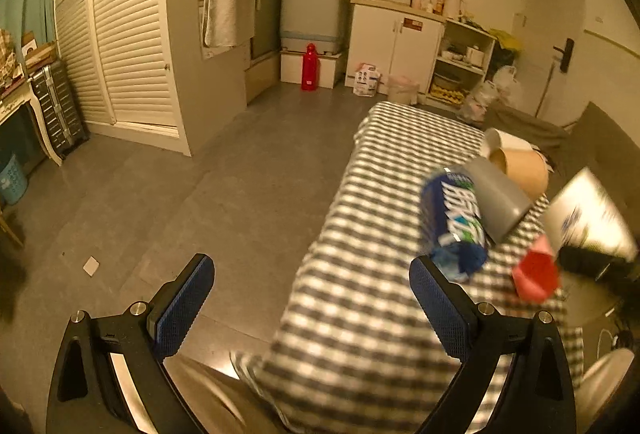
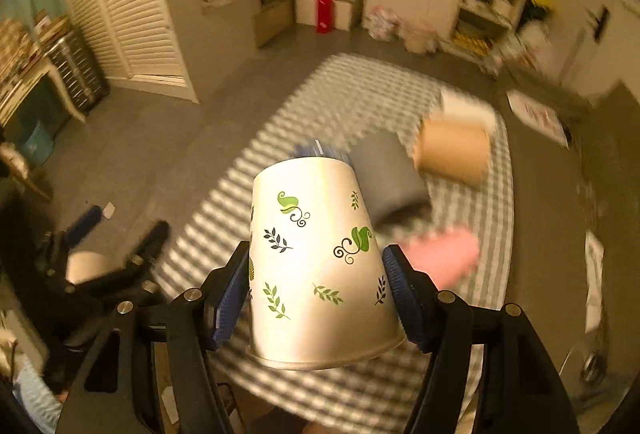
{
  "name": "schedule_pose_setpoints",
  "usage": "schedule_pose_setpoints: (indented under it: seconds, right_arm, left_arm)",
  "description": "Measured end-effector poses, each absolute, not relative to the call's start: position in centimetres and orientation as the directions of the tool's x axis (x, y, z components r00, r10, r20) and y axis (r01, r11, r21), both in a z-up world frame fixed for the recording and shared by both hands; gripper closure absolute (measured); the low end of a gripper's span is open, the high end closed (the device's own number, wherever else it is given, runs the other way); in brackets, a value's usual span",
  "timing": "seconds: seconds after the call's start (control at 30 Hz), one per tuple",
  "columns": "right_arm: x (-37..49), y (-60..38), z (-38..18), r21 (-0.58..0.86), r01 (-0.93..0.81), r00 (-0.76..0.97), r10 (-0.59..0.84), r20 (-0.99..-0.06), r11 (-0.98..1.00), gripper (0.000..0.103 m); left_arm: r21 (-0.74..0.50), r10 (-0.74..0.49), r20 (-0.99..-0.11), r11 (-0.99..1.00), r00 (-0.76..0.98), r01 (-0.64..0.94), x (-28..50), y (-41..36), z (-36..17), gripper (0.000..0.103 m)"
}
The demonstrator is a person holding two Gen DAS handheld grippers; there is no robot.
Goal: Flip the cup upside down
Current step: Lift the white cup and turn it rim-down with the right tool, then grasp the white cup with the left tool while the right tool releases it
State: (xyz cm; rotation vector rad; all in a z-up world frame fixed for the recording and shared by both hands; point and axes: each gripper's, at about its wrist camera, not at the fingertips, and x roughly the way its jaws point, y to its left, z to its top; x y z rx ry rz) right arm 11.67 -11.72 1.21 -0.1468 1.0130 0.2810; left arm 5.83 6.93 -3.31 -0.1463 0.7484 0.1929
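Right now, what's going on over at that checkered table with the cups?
A person is working with two handheld tools. The right tool is clamped on a white paper cup with leaf prints, held above the checkered tablecloth with its rim toward the camera and its base pointing away. The left tool is open and holds nothing, off the table's edge. Blue, gray, tan and pink cups lie on their sides on the cloth.
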Motion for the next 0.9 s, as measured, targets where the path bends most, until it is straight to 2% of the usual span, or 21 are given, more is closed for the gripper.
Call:
schedule_pose_setpoints:
  seconds: [0.27, 0.47, 0.7, 0.73, 0.8, 0.9]
  right_arm:
    - [9.2, -16.4, -7.2, 0.100, -0.087, 0.448, 0.129, -0.885, 0.991, 0.038]
    - [9.5, -16.8, -8.6, 0.086, -0.085, 0.437, 0.114, -0.892, 0.993, 0.038]
    - [10.2, -17.2, -9.3, 0.138, -0.105, 0.427, 0.170, -0.888, 0.985, 0.038]
    - [10.3, -17.0, -9.5, 0.141, -0.115, 0.422, 0.177, -0.889, 0.983, 0.036]
    - [10.4, -17.1, -9.2, 0.147, -0.113, 0.429, 0.182, -0.885, 0.983, 0.021]
    - [10.0, -18.7, -7.2, 0.188, -0.096, 0.485, 0.210, -0.849, 0.978, 0.016]
  left_arm:
    - [-0.009, 0.128, -0.706, 0.982, 0.696, -0.190, 4.1, 4.0, -4.2, 0.002]
    - [0.012, 0.134, -0.731, 0.983, 0.669, -0.183, 4.2, 3.1, -5.1, 0.002]
    - [0.042, 0.143, -0.753, 0.985, 0.643, -0.170, 4.4, 2.4, -6.0, 0.002]
    - [0.045, 0.145, -0.753, 0.985, 0.642, -0.169, 4.5, 2.3, -6.0, 0.002]
    - [0.053, 0.150, -0.757, 0.984, 0.636, -0.169, 4.6, 2.0, -5.9, 0.002]
    - [0.046, 0.138, -0.769, 0.986, 0.625, -0.162, 4.9, 1.4, -5.7, 0.002]
